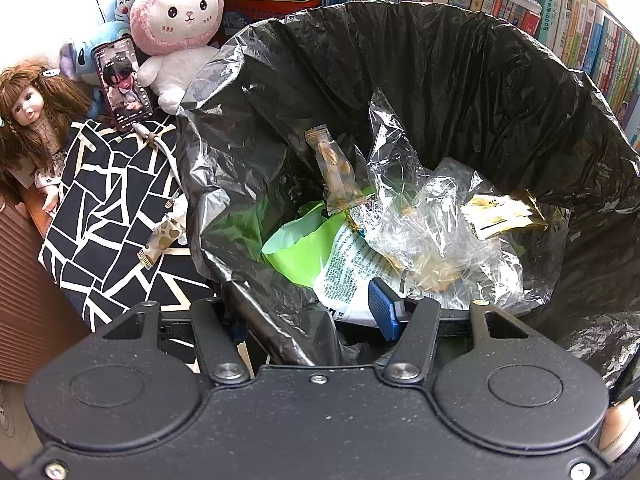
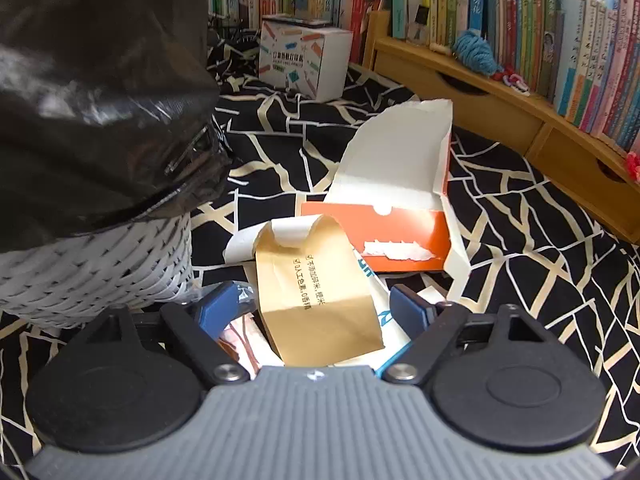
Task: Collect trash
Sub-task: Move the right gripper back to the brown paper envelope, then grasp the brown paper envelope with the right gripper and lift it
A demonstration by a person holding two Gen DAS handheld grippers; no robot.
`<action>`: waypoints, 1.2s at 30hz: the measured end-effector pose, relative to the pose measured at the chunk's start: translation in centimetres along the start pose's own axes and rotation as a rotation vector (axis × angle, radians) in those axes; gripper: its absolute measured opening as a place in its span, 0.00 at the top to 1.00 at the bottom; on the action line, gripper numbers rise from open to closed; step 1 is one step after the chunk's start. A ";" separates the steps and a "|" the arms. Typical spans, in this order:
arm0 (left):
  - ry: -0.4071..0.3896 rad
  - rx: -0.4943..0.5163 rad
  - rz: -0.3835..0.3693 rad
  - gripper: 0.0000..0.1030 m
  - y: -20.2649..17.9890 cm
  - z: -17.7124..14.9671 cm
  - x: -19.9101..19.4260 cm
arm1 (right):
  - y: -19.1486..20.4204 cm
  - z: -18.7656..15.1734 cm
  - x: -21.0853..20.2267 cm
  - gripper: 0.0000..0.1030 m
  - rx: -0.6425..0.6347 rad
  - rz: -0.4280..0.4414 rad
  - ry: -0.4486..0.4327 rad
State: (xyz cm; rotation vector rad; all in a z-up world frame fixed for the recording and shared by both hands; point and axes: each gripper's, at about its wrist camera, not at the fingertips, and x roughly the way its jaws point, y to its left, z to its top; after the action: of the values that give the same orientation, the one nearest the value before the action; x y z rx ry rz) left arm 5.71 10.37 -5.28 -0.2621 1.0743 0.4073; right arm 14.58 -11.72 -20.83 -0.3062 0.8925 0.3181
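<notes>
Left wrist view: the left tool [image 1: 316,312] is clamped on the near rim of the black bin bag [image 1: 460,60], holding it open; wrappers lie inside, ahead of it. One stray snack wrapper [image 1: 160,240] sits outside on the surface, to the tool's left. If the grip slips, the bag mouth could sag.

Right wrist view: the right tool [image 2: 316,306] stands apart, straddling a tan paper packet [image 2: 320,288]; the orange carton [image 2: 384,236] lies just beyond. Closing may snag papers underneath.

Patterned cloth [image 2: 520,240] under scattered wrappers [image 2: 320,292]
</notes>
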 end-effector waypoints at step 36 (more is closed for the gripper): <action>-0.006 -0.005 -0.002 0.45 0.1 0.0 -0.1 | -5.0 3.4 -15.1 0.39 0.220 0.048 -0.364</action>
State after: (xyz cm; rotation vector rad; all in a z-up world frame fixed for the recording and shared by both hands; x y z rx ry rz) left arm 5.65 10.43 -5.23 -0.2662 1.0669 0.4084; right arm 10.09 -17.05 -6.19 -0.0202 0.5694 0.3055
